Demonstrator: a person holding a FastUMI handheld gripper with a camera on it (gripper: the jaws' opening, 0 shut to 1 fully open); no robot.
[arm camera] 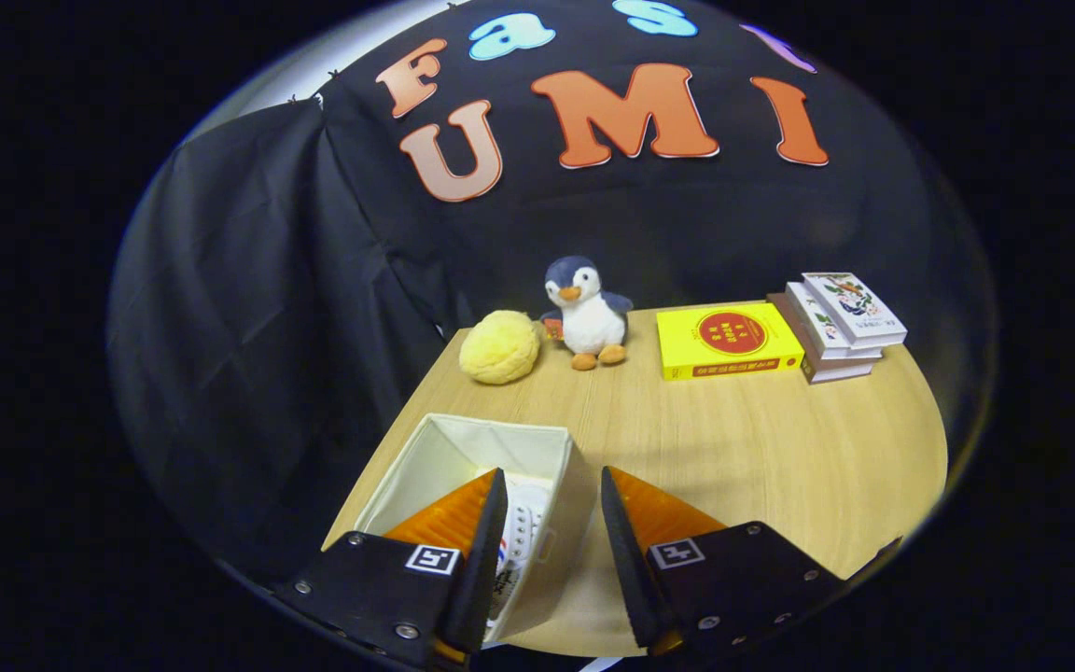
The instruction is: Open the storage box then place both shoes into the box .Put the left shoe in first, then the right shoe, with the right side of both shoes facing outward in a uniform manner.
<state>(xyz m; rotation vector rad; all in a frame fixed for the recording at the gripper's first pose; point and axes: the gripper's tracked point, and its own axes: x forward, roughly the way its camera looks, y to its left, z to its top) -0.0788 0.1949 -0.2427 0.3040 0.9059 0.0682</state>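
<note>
- The gripper (551, 523) sits at the bottom centre of the frame with its two fingers spread apart and nothing pinched between them.
- The storage box (463, 457), cream fabric and open at the top, stands on the counter (761, 448) at lower left of centre; its right wall runs through the gap between the fingers.
- The left finger (486, 551) hangs over the box's opening and covers much of the inside; the right finger (621, 551) is outside the box, over bare wood.
- A white shoe (521, 532) lies inside the box against the right wall. Only a strip with eyelets and a bit of red and blue shows beside the left finger, so which shoe it is and which way it faces cannot be told.
- The box's near corner is hidden behind the gripper body.
- Towards the upper centre, at the counter's back edge, sit a round yellow plush (500, 347) and a penguin toy (586, 313), close together.
- To their right lies a yellow book (729, 341), with a stack of books (836, 327) just beside it.
</note>
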